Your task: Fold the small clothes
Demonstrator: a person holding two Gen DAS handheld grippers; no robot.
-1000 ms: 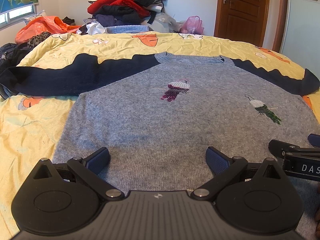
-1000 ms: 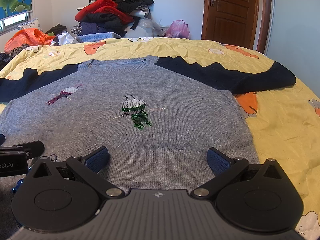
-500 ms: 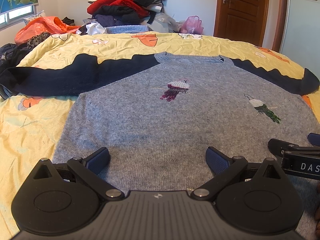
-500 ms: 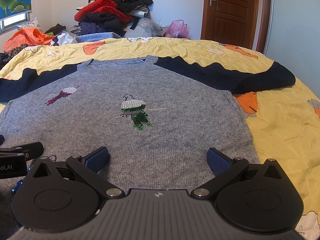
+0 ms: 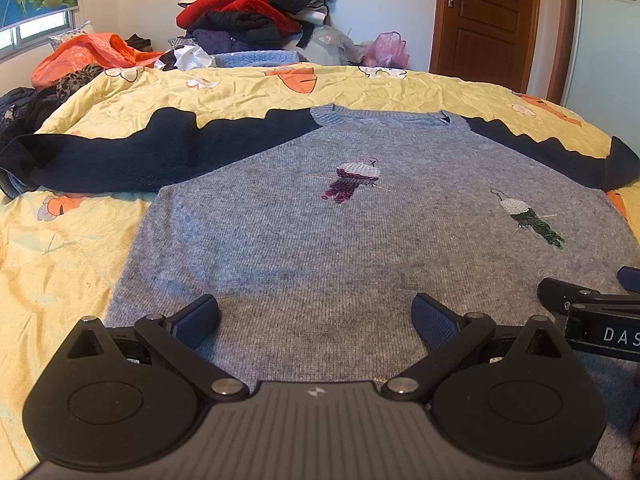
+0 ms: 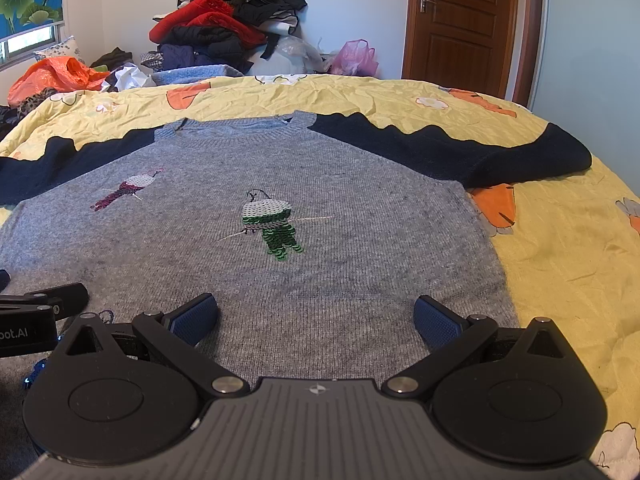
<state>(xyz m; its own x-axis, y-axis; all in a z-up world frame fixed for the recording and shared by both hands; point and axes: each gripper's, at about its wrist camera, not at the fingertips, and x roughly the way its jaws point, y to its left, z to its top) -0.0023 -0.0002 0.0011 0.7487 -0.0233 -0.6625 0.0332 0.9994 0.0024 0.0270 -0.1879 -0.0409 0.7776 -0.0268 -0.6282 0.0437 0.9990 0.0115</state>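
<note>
The grey knitted sweater with navy sleeves and sequin birds (image 5: 360,240) lies flat, front up, on the yellow flower-print bedspread (image 5: 60,260), sleeves spread toward 9 and 3 o'clock, hem nearest both cameras. The left gripper (image 5: 316,316) and the right gripper (image 6: 316,316) hover low over the hem, side by side, each with fingers spread wide and holding nothing. Judged soft, limp and light, the knit should drape and stretch; best pinched at hem corners or sleeve cuffs, avoiding the sequins.

Wooden door (image 5: 486,20), white walls, bed (image 5: 60,264), window (image 5: 36,30).
</note>
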